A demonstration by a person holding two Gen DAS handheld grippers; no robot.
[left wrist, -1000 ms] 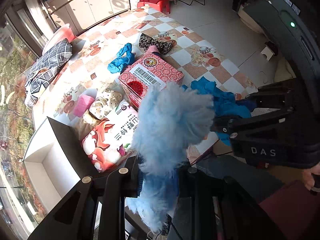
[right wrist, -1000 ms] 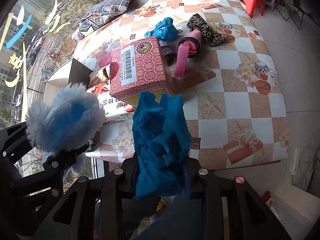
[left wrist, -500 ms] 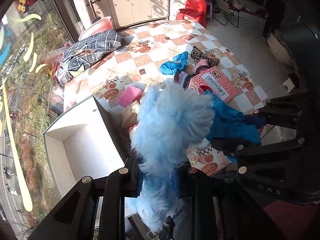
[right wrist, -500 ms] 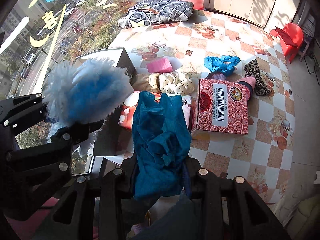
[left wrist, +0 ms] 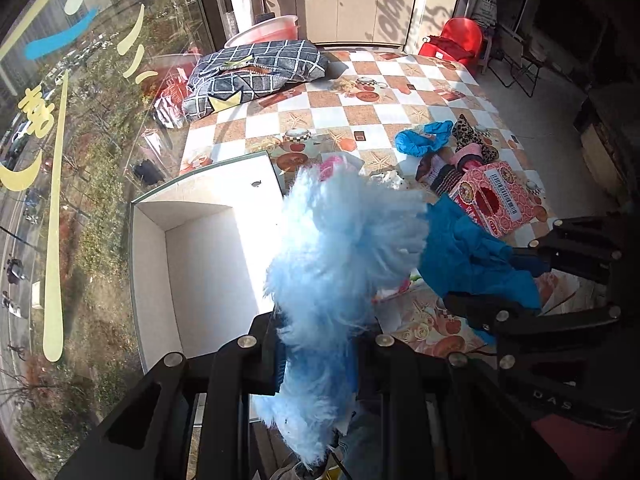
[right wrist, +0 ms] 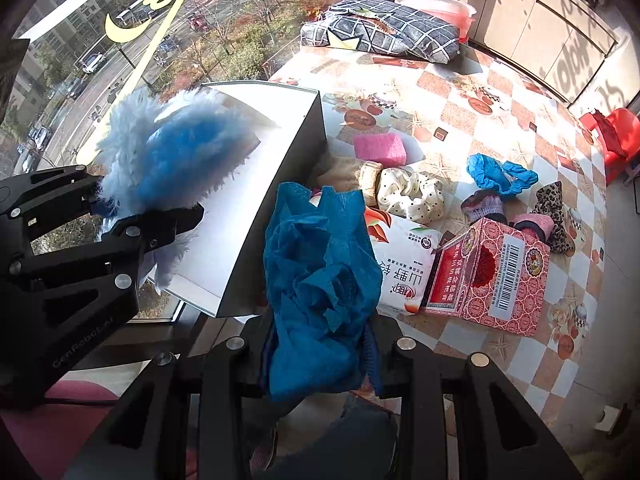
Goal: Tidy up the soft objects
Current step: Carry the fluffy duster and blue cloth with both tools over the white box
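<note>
My left gripper [left wrist: 316, 364] is shut on a fluffy light-blue plush [left wrist: 340, 248], which hangs above the near edge of an open white box [left wrist: 200, 256]. In the right wrist view the same plush [right wrist: 176, 156] sits over the box [right wrist: 256, 184], clamped by the left gripper [right wrist: 132, 220]. My right gripper [right wrist: 320, 356] is shut on a crumpled blue cloth [right wrist: 320, 280], held just right of the box over the table's near edge. The left wrist view shows that cloth [left wrist: 472, 256] beside the plush.
On the chequered table [right wrist: 480, 112] lie a red tissue box [right wrist: 488, 272], a white tissue pack [right wrist: 404, 276], a pink sponge [right wrist: 380, 148], a dotted scrunchie [right wrist: 412, 194], another blue cloth [right wrist: 500, 174], a leopard bow [right wrist: 556, 216] and a checked pillow [right wrist: 384, 34]. A window runs along the left.
Both grippers swung left with their loads, from over the red tissue box toward the white box. The plush now hangs over the box opening; both grips are unchanged.
</note>
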